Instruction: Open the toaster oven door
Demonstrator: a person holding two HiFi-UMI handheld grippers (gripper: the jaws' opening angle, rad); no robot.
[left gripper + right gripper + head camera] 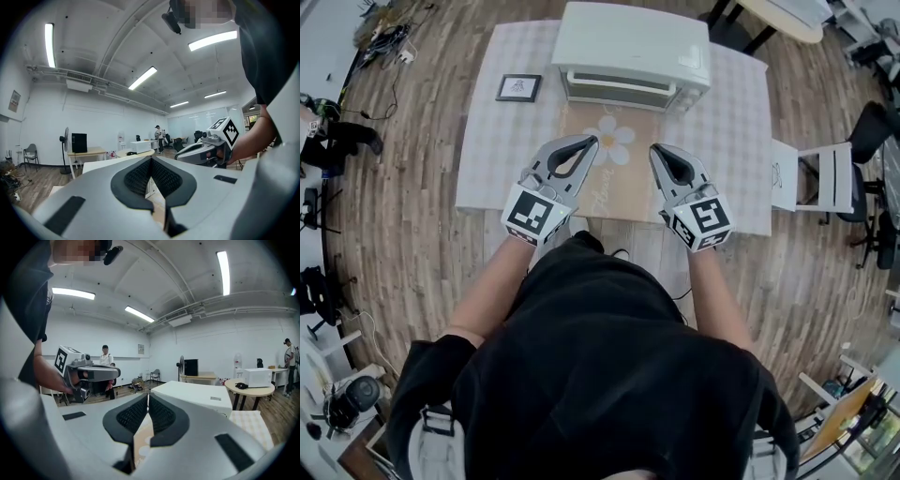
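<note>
Black shirt (600, 366) nearest; floral mat (616, 178) fronts toaster oven (633, 52).

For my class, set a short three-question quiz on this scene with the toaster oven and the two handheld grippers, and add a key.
1. True or false: the toaster oven door is already open.
2. In the head view, what lies on the table to the left of the oven? A) a small framed picture B) a mug C) a plate
3. What does the right gripper hold between its jaws?
Key: 1 false, the door is closed. 2 A. 3 nothing; its jaws are together and empty.
</note>
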